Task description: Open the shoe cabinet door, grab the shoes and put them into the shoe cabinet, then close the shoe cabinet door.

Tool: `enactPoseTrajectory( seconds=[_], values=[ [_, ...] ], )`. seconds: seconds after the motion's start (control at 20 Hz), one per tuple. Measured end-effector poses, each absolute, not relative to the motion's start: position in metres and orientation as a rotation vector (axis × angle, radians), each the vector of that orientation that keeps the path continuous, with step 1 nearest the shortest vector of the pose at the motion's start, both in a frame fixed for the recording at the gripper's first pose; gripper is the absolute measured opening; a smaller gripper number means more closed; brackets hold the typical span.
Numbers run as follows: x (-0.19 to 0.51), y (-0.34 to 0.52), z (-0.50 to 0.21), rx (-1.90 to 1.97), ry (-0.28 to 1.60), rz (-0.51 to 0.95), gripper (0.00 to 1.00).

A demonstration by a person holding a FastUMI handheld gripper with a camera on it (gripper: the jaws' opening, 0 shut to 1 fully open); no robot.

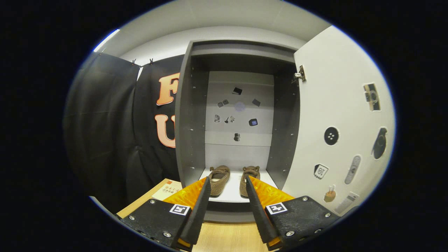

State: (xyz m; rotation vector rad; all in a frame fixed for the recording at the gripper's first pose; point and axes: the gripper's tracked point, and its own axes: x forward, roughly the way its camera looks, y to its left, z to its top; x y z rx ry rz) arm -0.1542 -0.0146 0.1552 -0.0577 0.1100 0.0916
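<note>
The grey shoe cabinet stands straight ahead with its white door swung wide open to the right. Two brown shoes sit side by side on the cabinet's white floor: the left shoe and the right shoe, heels toward me. My gripper is open just in front of the cabinet's lower edge, and nothing is held between its fingers. The fingertips overlap the near ends of the two shoes in the view; I cannot tell whether they touch.
The door's inner face carries several small stickers, and a metal hinge sits at its top corner. Black cloth hangs left of the cabinet. A wooden surface lies below the gripper, with a small card at its left.
</note>
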Motion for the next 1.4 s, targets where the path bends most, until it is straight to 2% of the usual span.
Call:
enactPoseTrajectory(
  seconds=[0.5,0.95,1.4],
  values=[
    [-0.248,-0.053,0.176,-0.01,0.084,0.044,0.76],
    [-0.321,-0.127,0.179,0.007,0.08,-0.058,0.8],
    [-0.369,-0.237,0.165,0.024,0.107,-0.223,0.82]
  ],
)
